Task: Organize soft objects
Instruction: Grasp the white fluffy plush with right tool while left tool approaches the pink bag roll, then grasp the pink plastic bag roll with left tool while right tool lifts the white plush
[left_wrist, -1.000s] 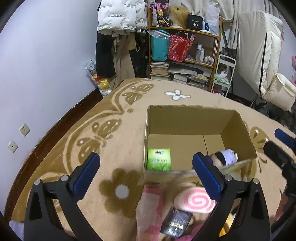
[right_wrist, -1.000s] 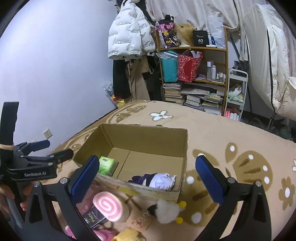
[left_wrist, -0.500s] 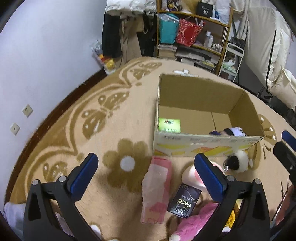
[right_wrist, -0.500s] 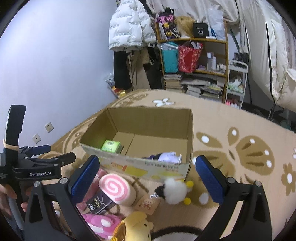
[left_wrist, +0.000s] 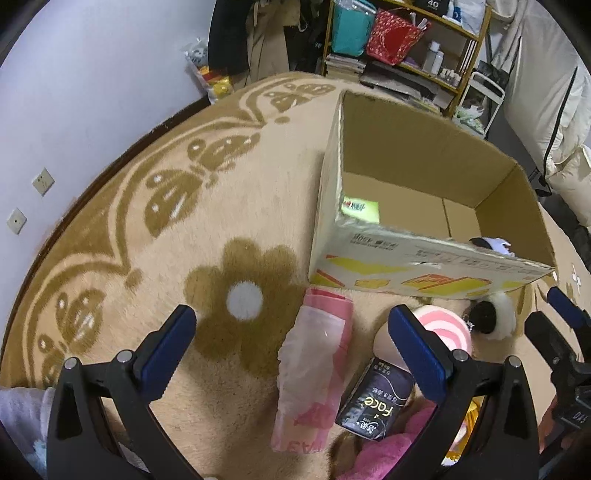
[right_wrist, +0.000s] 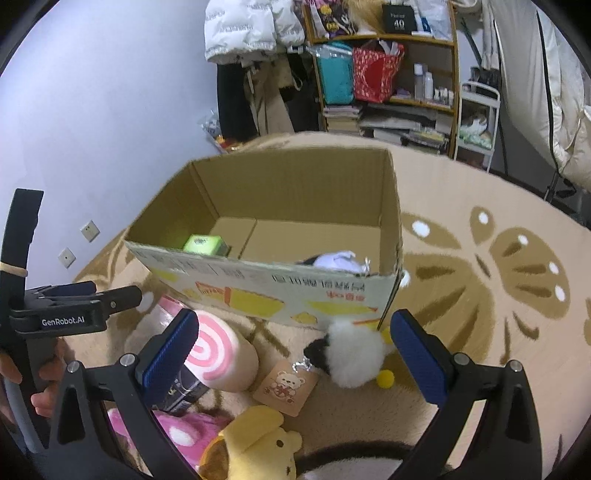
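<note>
An open cardboard box (left_wrist: 424, 269) (right_wrist: 273, 291) stands on the rug, holding a green pack (left_wrist: 360, 210) (right_wrist: 205, 244) and a white-and-dark plush (right_wrist: 338, 260). Before it lie a pink wrapped pack (left_wrist: 314, 369), a pink swirl roll plush (right_wrist: 221, 354) (left_wrist: 443, 328), a dark "Face" pack (left_wrist: 376, 402), a white-and-black fluffy toy (right_wrist: 351, 350) (left_wrist: 491, 319), a yellow plush (right_wrist: 258, 439) and a pink plush (right_wrist: 184, 432). My left gripper (left_wrist: 291, 354) is open above the pink pack. My right gripper (right_wrist: 293, 358) is open above the toys.
A beige rug with brown flowers and butterflies (left_wrist: 184, 206) covers the floor. A shelf with bags and books (right_wrist: 384, 74) and hanging coats (right_wrist: 255, 37) stand behind. A bear tag (right_wrist: 286, 384) lies by the fluffy toy. The wall runs along the left.
Both grippers have pulled back from the box and lowered toward the toys in front of it. Both stay open and empty.
</note>
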